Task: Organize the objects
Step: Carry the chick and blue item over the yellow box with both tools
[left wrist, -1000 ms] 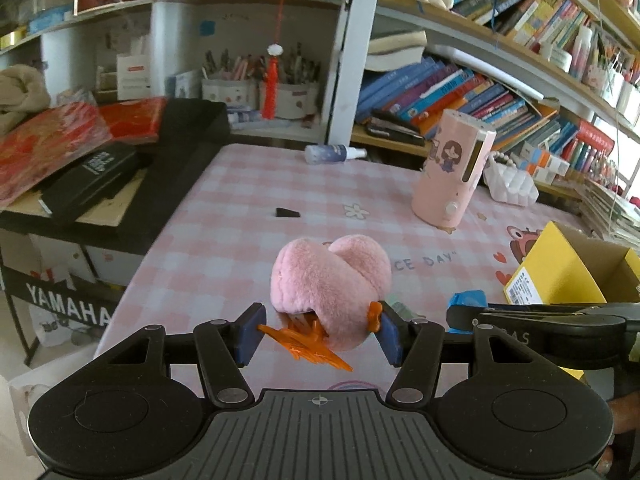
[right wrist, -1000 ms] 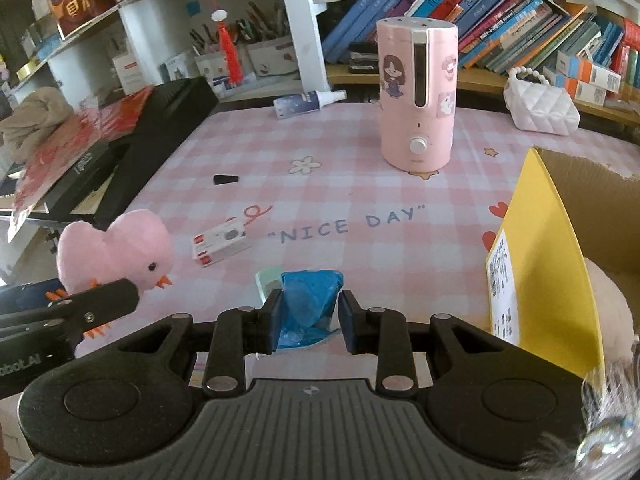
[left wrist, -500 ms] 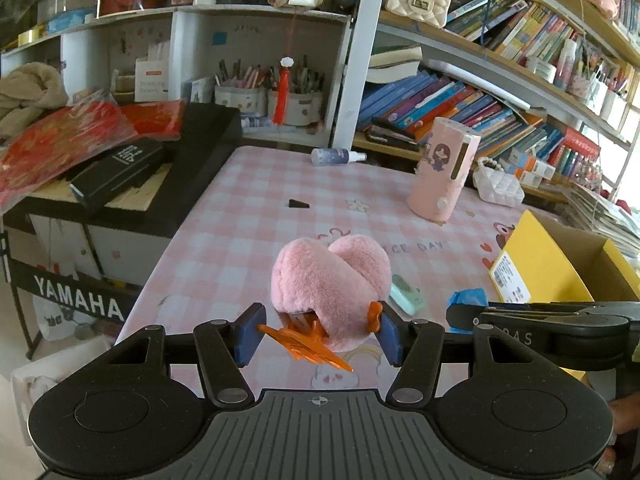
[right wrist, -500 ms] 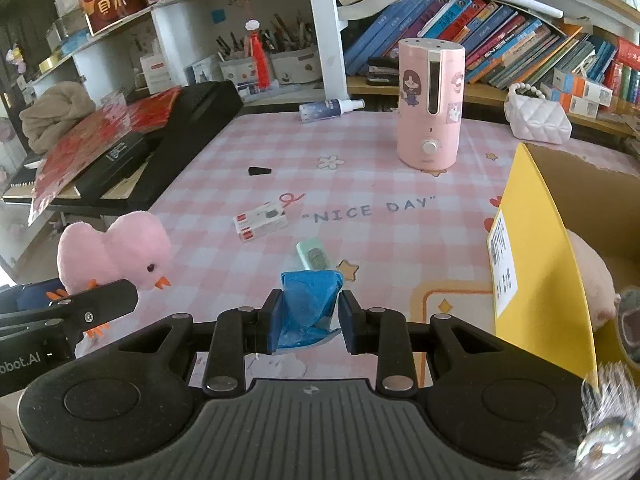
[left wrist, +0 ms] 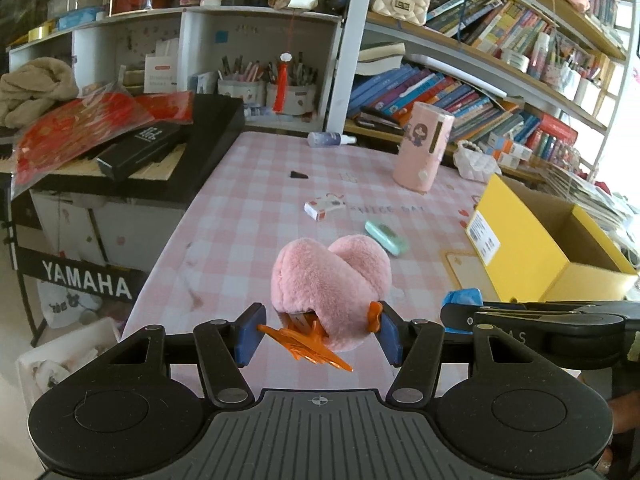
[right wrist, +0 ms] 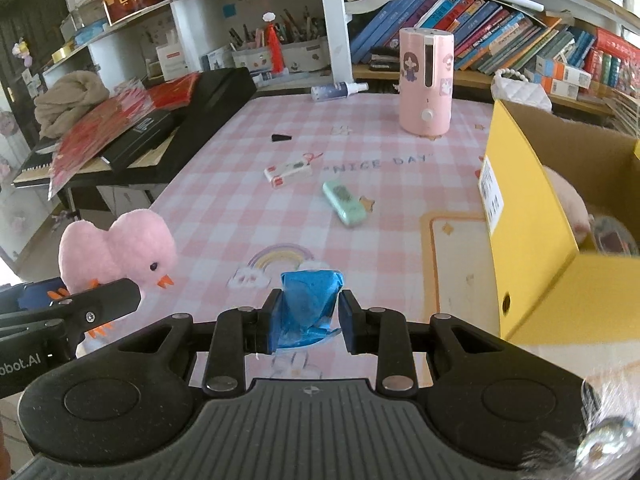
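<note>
Now I hold the left gripper [left wrist: 318, 334] clamped on the pink plush chick [left wrist: 330, 280], the right gripper [right wrist: 308, 320] clamped on the blue packet [right wrist: 310, 304], beside the yellow box [right wrist: 536, 248].

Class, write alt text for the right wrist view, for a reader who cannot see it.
The right gripper holds a crumpled blue packet between its fingers above a pink checked tablecloth. To its left the other gripper holds a pink plush chick; an open yellow cardboard box stands at right, with a mint green case lying beyond.
</note>
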`<action>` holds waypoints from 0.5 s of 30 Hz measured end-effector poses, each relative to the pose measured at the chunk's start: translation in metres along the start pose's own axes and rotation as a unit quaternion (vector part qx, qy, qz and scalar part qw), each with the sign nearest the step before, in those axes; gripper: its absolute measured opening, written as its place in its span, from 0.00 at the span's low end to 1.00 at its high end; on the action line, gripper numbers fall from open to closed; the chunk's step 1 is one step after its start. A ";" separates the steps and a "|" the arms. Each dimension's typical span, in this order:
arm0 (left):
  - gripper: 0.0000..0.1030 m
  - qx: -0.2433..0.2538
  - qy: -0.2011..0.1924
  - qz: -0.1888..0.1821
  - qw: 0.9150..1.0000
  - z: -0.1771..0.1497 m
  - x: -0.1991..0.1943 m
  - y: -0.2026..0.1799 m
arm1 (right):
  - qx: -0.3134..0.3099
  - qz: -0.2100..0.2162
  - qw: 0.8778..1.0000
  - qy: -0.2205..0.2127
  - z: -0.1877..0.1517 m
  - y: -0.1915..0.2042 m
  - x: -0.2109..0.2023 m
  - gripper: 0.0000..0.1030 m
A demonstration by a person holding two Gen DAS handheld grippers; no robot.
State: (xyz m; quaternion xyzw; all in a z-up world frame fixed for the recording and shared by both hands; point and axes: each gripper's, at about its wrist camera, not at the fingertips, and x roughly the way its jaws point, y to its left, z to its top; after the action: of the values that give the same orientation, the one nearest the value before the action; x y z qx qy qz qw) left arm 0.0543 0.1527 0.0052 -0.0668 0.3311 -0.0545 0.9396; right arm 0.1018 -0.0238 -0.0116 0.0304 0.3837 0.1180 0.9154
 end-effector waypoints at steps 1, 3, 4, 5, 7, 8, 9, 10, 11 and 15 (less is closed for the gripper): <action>0.56 0.002 0.001 -0.001 1.000 -0.003 -0.004 0.000 | 0.002 -0.001 1.000 0.000 -0.005 0.001 -0.004 0.27; 0.56 0.007 0.004 -0.005 1.000 -0.009 -0.010 -0.003 | 0.007 -0.003 1.000 0.000 -0.014 0.002 -0.011 0.27; 0.56 0.009 0.005 -0.007 1.000 -0.012 -0.013 -0.004 | 0.010 -0.004 1.000 0.000 -0.018 0.003 -0.015 0.27; 0.56 0.012 0.005 -0.010 1.000 -0.014 -0.016 -0.005 | 0.013 -0.006 1.000 -0.001 -0.022 0.003 -0.018 0.27; 0.56 0.020 0.008 -0.016 1.000 -0.020 -0.020 -0.009 | 0.020 -0.009 1.000 -0.001 -0.031 0.002 -0.025 0.27; 0.56 0.023 0.010 -0.020 0.999 -0.023 -0.022 -0.011 | 0.023 -0.011 1.000 -0.002 -0.035 0.001 -0.029 0.27; 0.56 0.027 0.012 -0.023 0.999 -0.026 -0.024 -0.014 | 0.026 -0.013 1.000 -0.002 -0.039 0.000 -0.032 0.27; 0.56 0.031 0.015 -0.028 0.999 -0.028 -0.025 -0.016 | 0.030 -0.016 0.999 -0.001 -0.044 -0.001 -0.035 0.27; 0.56 0.035 0.017 -0.032 0.999 -0.030 -0.026 -0.020 | 0.034 -0.019 0.999 -0.001 -0.048 -0.003 -0.039 0.27; 0.56 0.055 0.022 -0.055 0.997 -0.036 -0.029 -0.033 | 0.061 -0.037 0.997 -0.002 -0.063 -0.015 -0.053 0.27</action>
State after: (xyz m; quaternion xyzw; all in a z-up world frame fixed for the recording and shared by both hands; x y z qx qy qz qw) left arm 0.0073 0.1208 0.0004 -0.0319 0.3437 -0.1254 0.9301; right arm 0.0242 -0.0532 -0.0212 0.0720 0.3889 0.0604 0.9165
